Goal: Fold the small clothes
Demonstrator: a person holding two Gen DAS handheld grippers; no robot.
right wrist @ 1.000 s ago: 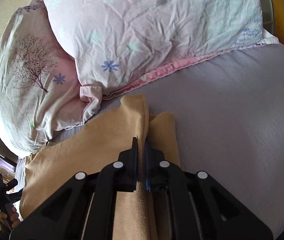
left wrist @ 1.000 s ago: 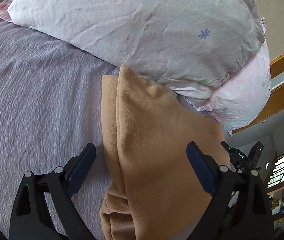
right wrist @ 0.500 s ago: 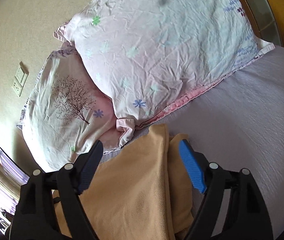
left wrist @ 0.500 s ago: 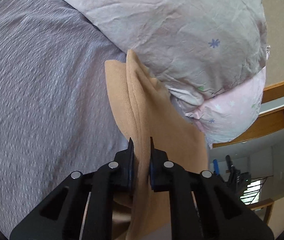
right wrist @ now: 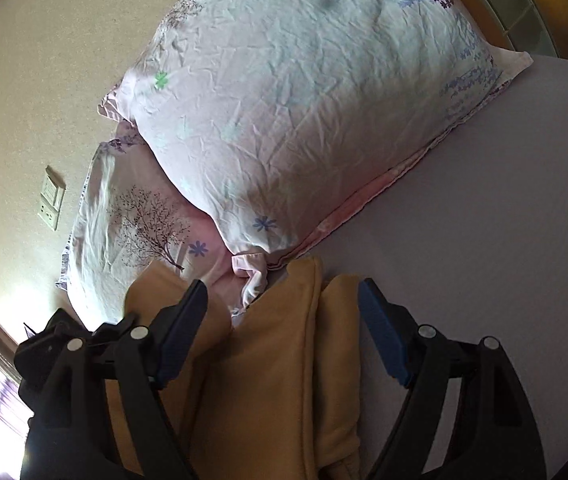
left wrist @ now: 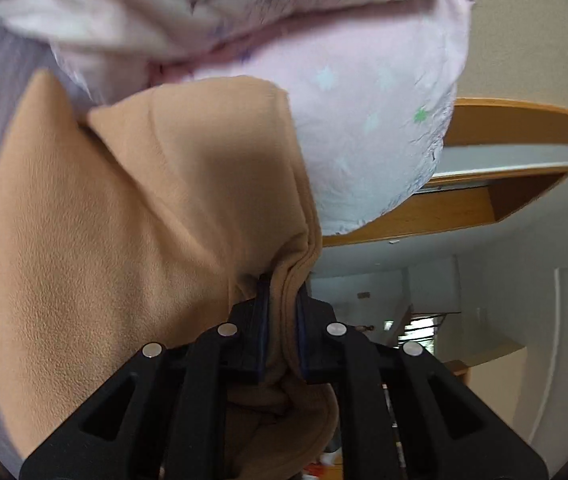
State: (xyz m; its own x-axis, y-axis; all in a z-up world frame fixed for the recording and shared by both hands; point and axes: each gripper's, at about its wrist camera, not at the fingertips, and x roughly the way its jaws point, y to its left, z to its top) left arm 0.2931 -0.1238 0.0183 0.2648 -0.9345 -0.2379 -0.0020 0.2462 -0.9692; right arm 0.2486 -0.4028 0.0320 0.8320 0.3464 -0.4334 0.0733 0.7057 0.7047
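Left gripper (left wrist: 282, 312): we have it clamped on a bunched edge of the tan garment (left wrist: 124, 240); half a second ago it pinched the same edge lower down, and now the cloth is lifted.
Right gripper (right wrist: 284, 328): jaws spread wide, gripping nothing; a second ago they were closed on the cloth.
Garment: partly folded on the grey bedsheet (right wrist: 484, 220), its far end touching the pillows (right wrist: 304, 100) at 12 o'clock.
What this means: we judge the left side is being carried over for the next fold, the right released to let it.
Containers: none in view.
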